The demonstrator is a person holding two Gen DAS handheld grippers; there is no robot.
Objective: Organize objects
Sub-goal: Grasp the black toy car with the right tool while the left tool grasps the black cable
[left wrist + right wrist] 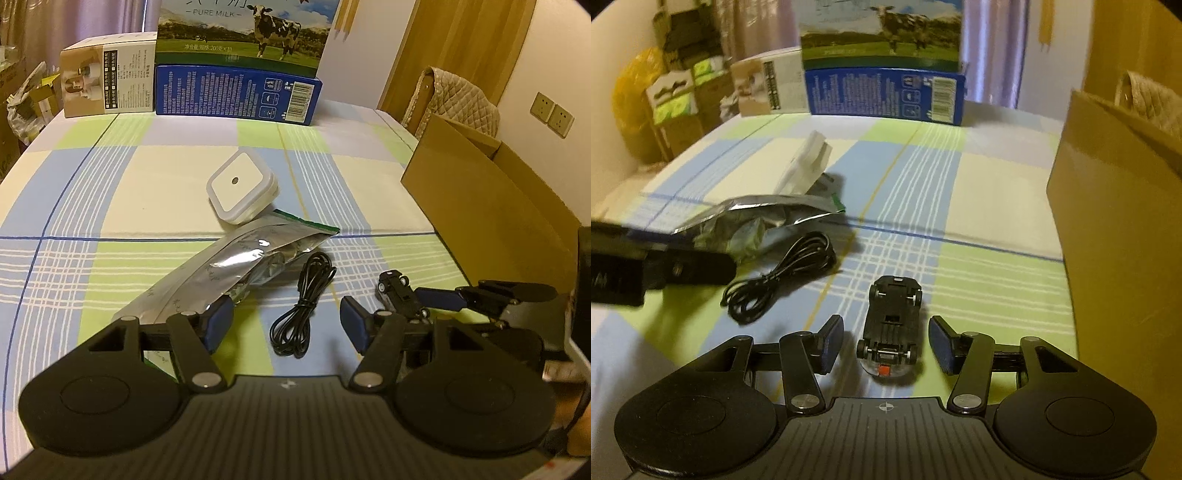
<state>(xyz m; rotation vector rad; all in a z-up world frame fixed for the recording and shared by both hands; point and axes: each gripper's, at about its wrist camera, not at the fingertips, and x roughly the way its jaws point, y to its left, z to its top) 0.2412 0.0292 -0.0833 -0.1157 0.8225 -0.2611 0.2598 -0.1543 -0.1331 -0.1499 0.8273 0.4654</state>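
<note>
Clearly, your right tongs (884,345) stood released around the toy car (891,325), which lay upside down on the checked counter (997,184) close to its near edge, wheels up and touching neither pad. Your left tongs (286,325) were also released, holding nothing, low over the black cable (301,306), with the silver foil pouch (229,266) just beside the left pad. The cardboard box (1115,240) stood at the right edge. I judged the risk like this: the car was small and its wheels were free, so pads closing off-centre could have pushed it away or turned it. The left tongs could also have caught the pouch together with the cable.
</note>
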